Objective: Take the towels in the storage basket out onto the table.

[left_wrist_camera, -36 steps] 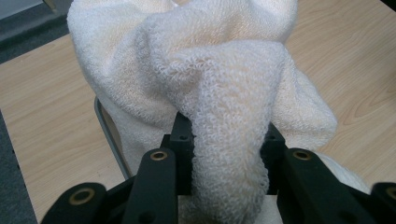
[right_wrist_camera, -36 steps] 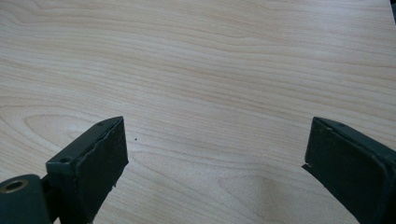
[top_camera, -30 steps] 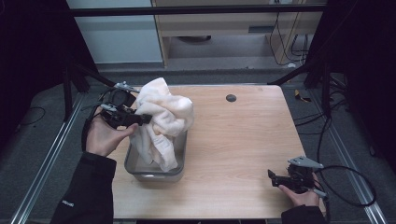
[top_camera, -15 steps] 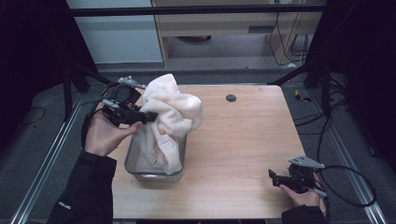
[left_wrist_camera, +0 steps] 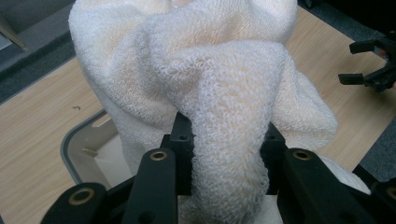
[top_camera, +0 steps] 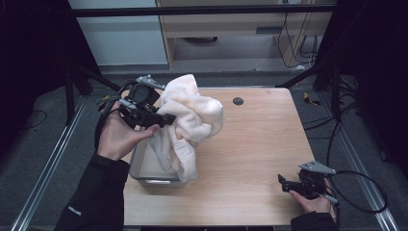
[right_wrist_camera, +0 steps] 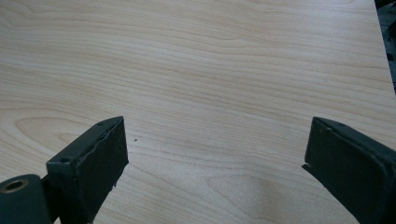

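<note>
Left hand-held gripper (top_camera: pixel 166 118), upper left of the high view, has its jaws clamped on a thick fold of the cream towel (top_camera: pixel 190 122); in the left gripper view that fold (left_wrist_camera: pixel 229 154) bulges up between the two black jaws w/ terry loops squashed, so the pinch looks firm. The towel is bunched mid-air at centre-left of the high view, over the right side of the grey tub (top_camera: pixel 144 168), w/ a tail hanging down the tub's front right corner to about the table (top_camera: pixel 255 144). Judgement: soft, floppy, light-ish but bulky; no stiffness, so it'll sag and swing from whatever point is held, and loose ends could drag or snag on the tub rim. Terry is grippy, slip unlikely; not fragile. Best hold is prob. a thick gathered fold like the present one, or a corner/edge if it has to be spread out; a single thin layer would just pull through. Right hand-held gripper (top_camera: pixel 285 184) sits low at lower right of the high view, jaws spread wide w/ nothing between them; the right gripper view shows bare wood between the pads (right_wrist_camera: pixel 93 163). It also appears far off at the right edge of the left gripper view (left_wrist_camera: pixel 373 70). Hard to make out: the tub's inside is mostly covered by cloth, so can't tell if anything else is in it; towel edges and corners are lost in the bunch; the left jaw tips are buried in the fabric. The small dark spot (top_camera: pixel 237 101) at upper centre of the table is too small to ID.
</note>
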The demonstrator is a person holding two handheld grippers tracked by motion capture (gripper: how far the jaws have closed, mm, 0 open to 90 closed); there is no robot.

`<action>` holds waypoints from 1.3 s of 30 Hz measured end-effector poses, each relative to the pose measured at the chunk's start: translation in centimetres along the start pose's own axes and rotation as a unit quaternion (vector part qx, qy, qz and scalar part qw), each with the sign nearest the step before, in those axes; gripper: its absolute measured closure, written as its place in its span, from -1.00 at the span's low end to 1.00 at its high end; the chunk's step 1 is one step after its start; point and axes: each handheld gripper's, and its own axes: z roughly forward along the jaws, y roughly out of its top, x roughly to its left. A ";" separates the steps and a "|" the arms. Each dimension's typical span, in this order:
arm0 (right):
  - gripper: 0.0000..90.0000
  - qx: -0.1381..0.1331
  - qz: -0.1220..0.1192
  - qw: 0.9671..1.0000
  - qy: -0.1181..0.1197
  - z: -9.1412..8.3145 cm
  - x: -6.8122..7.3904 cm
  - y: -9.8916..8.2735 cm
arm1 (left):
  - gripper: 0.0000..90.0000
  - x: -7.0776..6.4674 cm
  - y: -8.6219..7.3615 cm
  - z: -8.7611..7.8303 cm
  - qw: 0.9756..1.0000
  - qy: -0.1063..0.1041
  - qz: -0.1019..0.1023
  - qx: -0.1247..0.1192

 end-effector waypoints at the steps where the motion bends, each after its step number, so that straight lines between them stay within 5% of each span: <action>1: -0.86 -0.001 -0.001 1.000 0.000 0.0 0.0 0.0 | 0.49 -0.4 0.2 0.2 1.000 -0.002 0.001 -0.001; 39: -0.78 -0.011 -0.011 1.000 -0.026 -0.1 -1.3 -0.7 | 0.49 -7.2 3.6 8.0 0.995 -0.054 0.079 0.019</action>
